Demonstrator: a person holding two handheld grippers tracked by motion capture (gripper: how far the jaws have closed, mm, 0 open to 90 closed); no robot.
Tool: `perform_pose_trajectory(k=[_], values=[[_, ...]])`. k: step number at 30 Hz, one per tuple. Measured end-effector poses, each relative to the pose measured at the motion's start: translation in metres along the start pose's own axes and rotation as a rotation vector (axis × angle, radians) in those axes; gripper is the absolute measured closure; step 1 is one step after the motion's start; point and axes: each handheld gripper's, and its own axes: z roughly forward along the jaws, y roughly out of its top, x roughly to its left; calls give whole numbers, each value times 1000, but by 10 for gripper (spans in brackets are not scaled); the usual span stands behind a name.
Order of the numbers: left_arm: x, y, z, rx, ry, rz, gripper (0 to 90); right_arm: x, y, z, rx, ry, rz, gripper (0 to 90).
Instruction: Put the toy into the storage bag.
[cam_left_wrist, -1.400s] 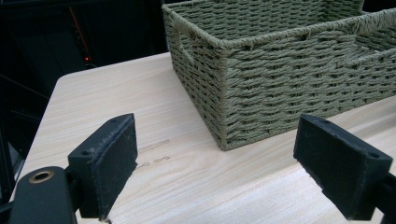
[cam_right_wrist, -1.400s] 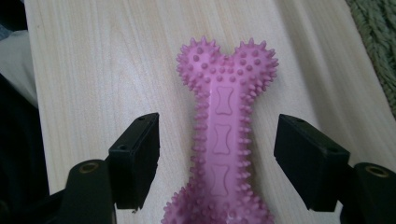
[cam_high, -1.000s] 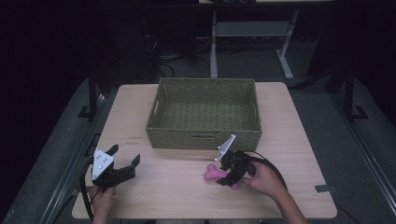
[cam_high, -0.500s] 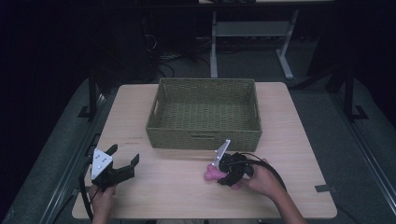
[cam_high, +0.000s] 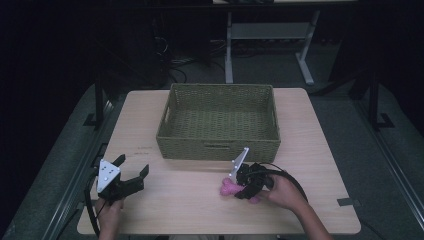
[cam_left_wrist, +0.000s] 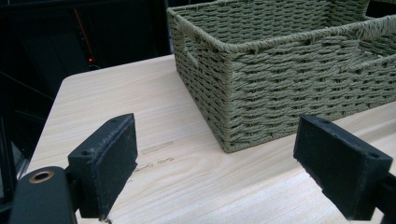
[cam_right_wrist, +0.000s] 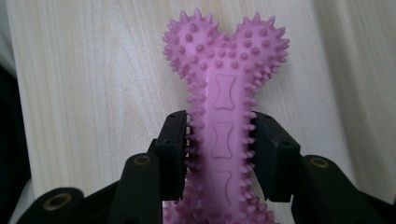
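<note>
The right gripper (cam_right_wrist: 219, 154) is squeezing a pink rubber bone-shaped toy covered in little spikes (cam_right_wrist: 223, 93). Its two black jaws have just been closing, and now they are pressing on the thin middle part of the toy, one on each side. In the right gripper view, the toy's knobby end is sticking out past the jaws, and small bone shapes are showing along its middle. The toy is lying on the light wooden table (cam_high: 320, 150), near the front edge and a bit to the right. In the high view, the toy (cam_high: 228, 188) is peeking out from under the right gripper (cam_high: 242, 186), and the person's right hand (cam_high: 285, 192) is holding that gripper from behind. A black cable is looping around by the hand. A green woven basket shaped like a box (cam_high: 218, 145) is sitting in the middle of the table, just behind the toy but not touching it. The left gripper (cam_high: 131, 176) is resting near the front left corner of the table, well apart from the toy, with the person's left hand (cam_high: 111, 210) holding it. Its jaws are standing wide apart with nothing between them. In the left gripper view, they are pointing toward the corner of the basket (cam_left_wrist: 280, 70).
</note>
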Motion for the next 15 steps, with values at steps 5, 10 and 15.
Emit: perform_pose_trajectory(k=[5, 10, 15], values=[[1, 0, 0, -3, -2, -6, 130, -2, 0, -7, -18, 9, 6, 577], [0, -1, 0, -1, -6, -6, 130, -6, 1, -14, -34, 38, 7, 577], [2, -1, -2, -2, -4, -7, 130, -12, 6, -27, -44, 58, 2, 576]])
